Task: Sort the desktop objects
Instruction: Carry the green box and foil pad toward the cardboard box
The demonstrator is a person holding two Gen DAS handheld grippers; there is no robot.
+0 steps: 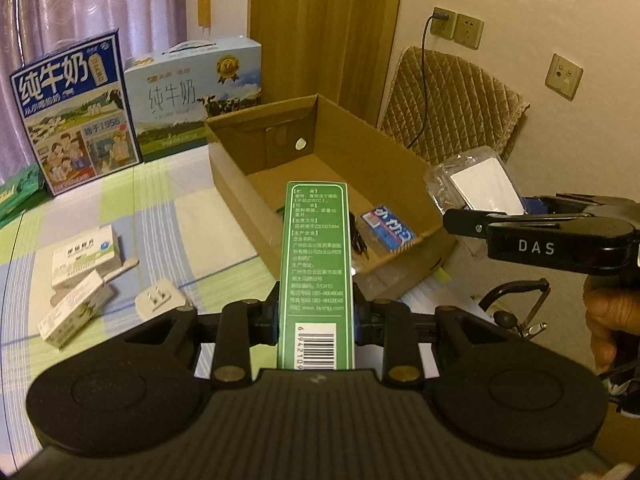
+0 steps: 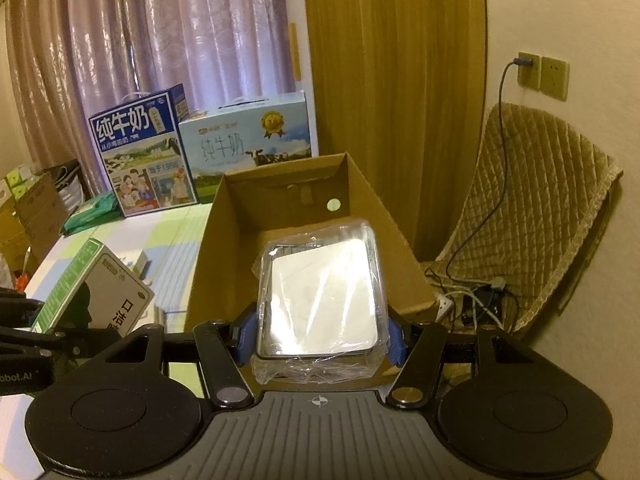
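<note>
My left gripper [image 1: 316, 312] is shut on a tall green carton [image 1: 316, 248] with white print and a barcode, held just in front of the open cardboard box [image 1: 240, 184]. Inside that box lie a blue packet [image 1: 387, 227] and a small black item [image 1: 358, 240]. My right gripper [image 2: 320, 336] is shut on a clear plastic pack with a white insert [image 2: 320, 300], held over the cardboard box [image 2: 208, 264]. In the left wrist view the clear pack [image 1: 476, 184] hangs above the box's right wall. The green carton [image 2: 92, 288] also shows at the left of the right wrist view.
Two white medicine boxes [image 1: 84, 256] [image 1: 72, 312] and a white plug adapter [image 1: 160, 296] lie on the checked tablecloth to the left. Two milk cases [image 1: 76, 112] [image 1: 196, 92] stand behind. A padded chair [image 2: 540, 220] with cables sits right of the box.
</note>
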